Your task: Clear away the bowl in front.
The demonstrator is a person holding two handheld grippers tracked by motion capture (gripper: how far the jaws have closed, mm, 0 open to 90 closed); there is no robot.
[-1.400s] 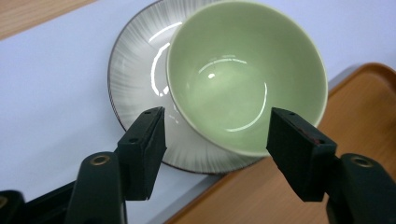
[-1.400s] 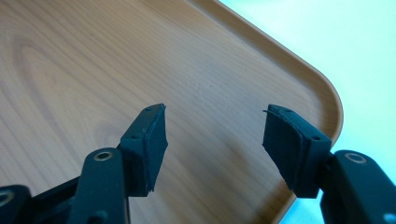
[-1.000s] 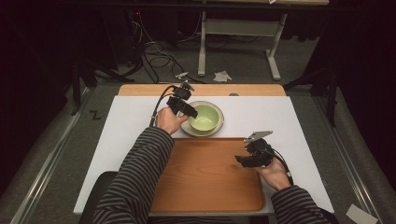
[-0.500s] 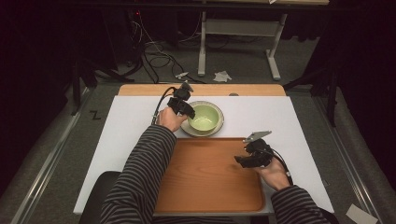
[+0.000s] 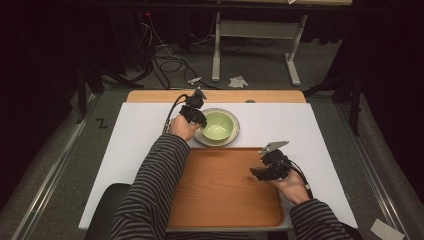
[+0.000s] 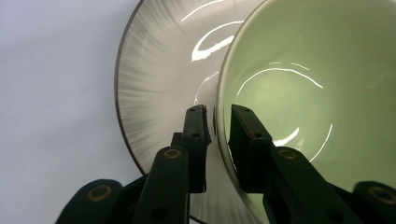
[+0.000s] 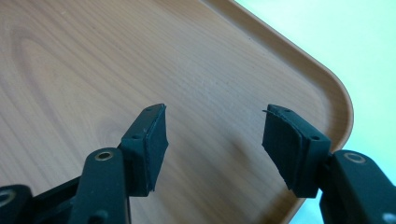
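Left gripper view: the left gripper (image 6: 218,135), jaws just closing, clamps the glossy pale-green ceramic bowl (image 6: 317,93) by its rim on a grey saucer (image 6: 154,98); lifting likely follows, while the right gripper (image 7: 212,140) waits open over the wooden tray (image 7: 93,56).

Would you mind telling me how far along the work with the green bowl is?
Done: the left gripper has reached the bowl, which sits on a plate. In hand: its jaws have just been closing astride the bowl's rim, one inside, one outside. Left: lifting the bowl, probably onto the tray, which looks bare; the right gripper hovers open over it.
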